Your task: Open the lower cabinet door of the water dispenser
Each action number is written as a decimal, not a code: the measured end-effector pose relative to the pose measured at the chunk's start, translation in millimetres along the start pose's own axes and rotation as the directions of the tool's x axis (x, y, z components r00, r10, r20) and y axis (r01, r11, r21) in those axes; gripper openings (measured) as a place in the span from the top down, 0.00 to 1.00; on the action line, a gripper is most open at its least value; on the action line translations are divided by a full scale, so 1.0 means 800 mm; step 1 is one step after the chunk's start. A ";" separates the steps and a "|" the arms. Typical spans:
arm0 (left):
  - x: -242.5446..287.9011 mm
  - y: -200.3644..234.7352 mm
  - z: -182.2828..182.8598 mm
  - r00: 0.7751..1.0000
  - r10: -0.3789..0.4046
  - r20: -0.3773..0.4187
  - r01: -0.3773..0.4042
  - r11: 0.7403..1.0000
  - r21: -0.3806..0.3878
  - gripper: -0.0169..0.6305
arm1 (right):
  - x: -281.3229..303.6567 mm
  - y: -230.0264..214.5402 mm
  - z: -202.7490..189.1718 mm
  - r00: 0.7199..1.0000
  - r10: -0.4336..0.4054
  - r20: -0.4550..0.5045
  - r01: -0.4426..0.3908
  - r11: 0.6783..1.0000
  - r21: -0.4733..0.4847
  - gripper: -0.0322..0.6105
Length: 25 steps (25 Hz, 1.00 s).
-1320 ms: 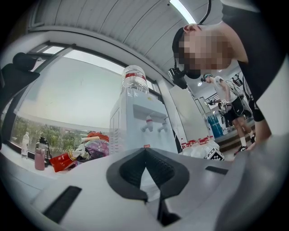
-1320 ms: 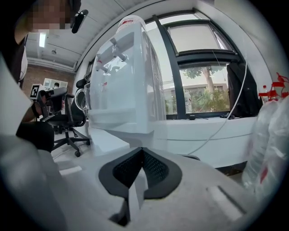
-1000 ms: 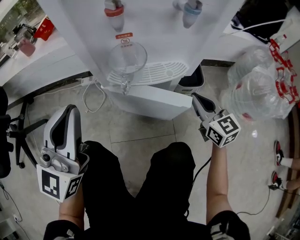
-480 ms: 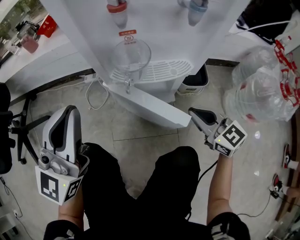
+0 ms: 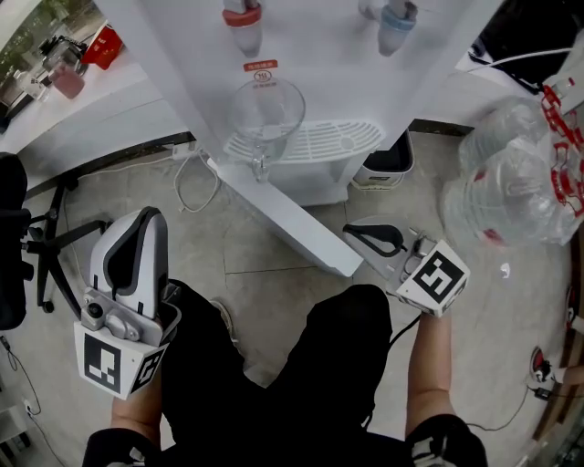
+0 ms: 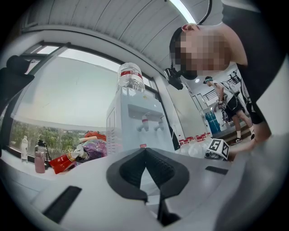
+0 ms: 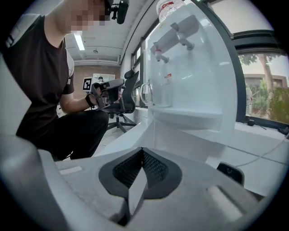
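Right tongs [image 5: 354,233] are clamped shut on the free edge of the lower cabinet door [image 5: 285,217], and in the right gripper view you can see it plainly: the dark pads [image 7: 156,169] pinch a thin white slab, and the door [image 7: 131,140] runs straight away from the right tongs [image 7: 142,152] back to the water dispenser [image 7: 194,67]. From the head view the door stands well open. It is hinged at the dispenser's lower left corner and angles out across the floor [image 5: 210,239] toward the person's knees, its far end just beside the marker cube on the right tongs.

The left tongs [image 5: 144,217] sit well apart from all of this, low on the left over the person's left thigh, with jaws together and nothing between them. The left gripper view confirms it: the pads [image 6: 128,169] meet at the tip of the left tongs [image 6: 145,151], and the dispenser [image 6: 131,126] stands off in the distance.

Up on the water dispenser [image 5: 310,55], a clear glass [image 5: 266,109] rests on the drip tray [image 5: 315,141] under the red tap [image 5: 245,18], with the blue tap [image 5: 397,18] to its right. Wrapped water bottles [image 5: 511,182] lie on the floor to the right, and a black office chair [image 5: 27,246] is at the left edge.
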State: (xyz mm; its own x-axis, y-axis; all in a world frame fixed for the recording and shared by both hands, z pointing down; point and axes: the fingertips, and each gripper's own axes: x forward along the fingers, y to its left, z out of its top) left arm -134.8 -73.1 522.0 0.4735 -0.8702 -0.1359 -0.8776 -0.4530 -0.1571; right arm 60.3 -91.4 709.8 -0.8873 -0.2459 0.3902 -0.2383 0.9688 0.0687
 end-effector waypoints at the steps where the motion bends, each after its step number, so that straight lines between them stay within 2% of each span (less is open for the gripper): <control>1: 0.000 0.000 -0.001 1.000 0.000 -0.005 0.000 1.000 -0.001 0.96 | 0.004 0.003 0.003 1.000 0.010 -0.009 -0.010 1.000 -0.025 0.95; 7: 0.002 0.002 -0.006 1.000 0.015 -0.014 -0.015 1.000 -0.013 0.96 | 0.031 0.013 0.008 0.996 0.012 -0.088 -0.013 1.000 -0.017 0.95; 17: 0.008 -0.002 -0.005 1.000 0.008 0.003 -0.008 0.999 -0.035 0.96 | 0.054 0.053 0.028 0.989 0.113 -0.090 -0.114 0.993 -0.009 0.95; 25: 0.005 0.000 -0.002 1.000 0.016 0.014 -0.015 0.999 -0.035 0.96 | 0.073 0.076 0.039 0.977 0.180 -0.116 -0.188 0.981 -0.057 0.95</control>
State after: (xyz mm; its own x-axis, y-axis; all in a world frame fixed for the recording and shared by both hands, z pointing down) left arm -133.4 -76.9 523.4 0.4605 -0.8745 -0.1524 -0.8869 -0.4461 -0.1204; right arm -18.4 -47.6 708.4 -0.8636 -0.0617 0.5005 -0.0445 0.9979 0.0462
